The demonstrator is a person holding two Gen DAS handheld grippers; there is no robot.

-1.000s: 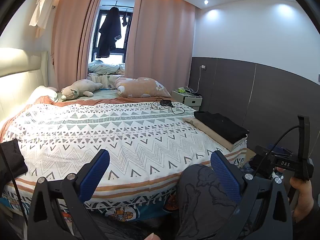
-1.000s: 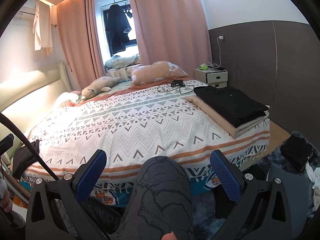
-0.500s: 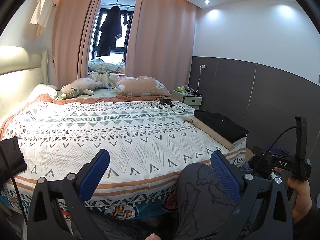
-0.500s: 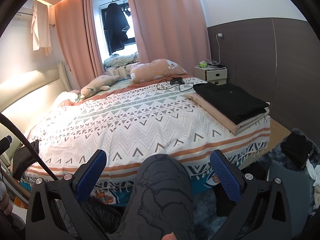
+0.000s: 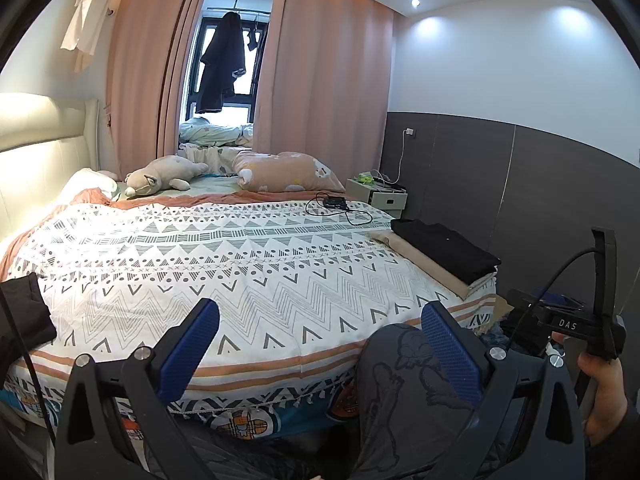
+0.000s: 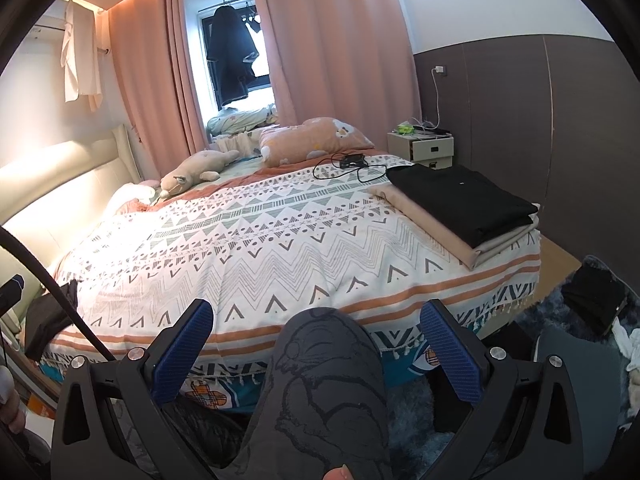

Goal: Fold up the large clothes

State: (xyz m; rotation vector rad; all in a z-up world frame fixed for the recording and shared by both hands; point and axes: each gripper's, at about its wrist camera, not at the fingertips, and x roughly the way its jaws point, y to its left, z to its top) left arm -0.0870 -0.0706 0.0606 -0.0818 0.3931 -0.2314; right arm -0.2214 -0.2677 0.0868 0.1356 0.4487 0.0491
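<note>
Folded clothes (image 6: 464,204): one stack, black garment on top of a beige one, lying on the bed's far right corner, well ahead and to the right of both tongs. Same stack appears in the left wrist view (image 5: 444,250), again right of the tongs.

Left tongs (image 5: 320,344): released, blue pads wide apart, nothing between them. Held low at the foot of the bed. Just behind the right pad, a knee in grey printed trousers (image 5: 400,380). Further right, a hand (image 5: 604,396) grips the handle of the other tool.

Right tongs (image 6: 316,342): released, blue pads spread, empty. The same grey printed trouser leg (image 6: 328,380) fills the gap from below, not touched by either pad. Right of the tongs, on the floor, a dark shaggy rug (image 6: 536,320) with a black item (image 6: 596,300) lying on it.

Ahead of both tongs: bed with a white zigzag-patterned quilt (image 6: 260,248), orange-striped and tasselled at the near edge. A dark cloth (image 5: 24,312) lies at the quilt's left edge.

Far side: black cable and a small device (image 6: 348,164) on the quilt just beyond the stack; plush toy (image 6: 196,168), pink pillow (image 6: 312,140). Bedside cabinet (image 6: 424,148) to the far right. Pink curtains (image 6: 336,40) frame a window with a dark jacket (image 6: 230,56) hanging in it.
</note>
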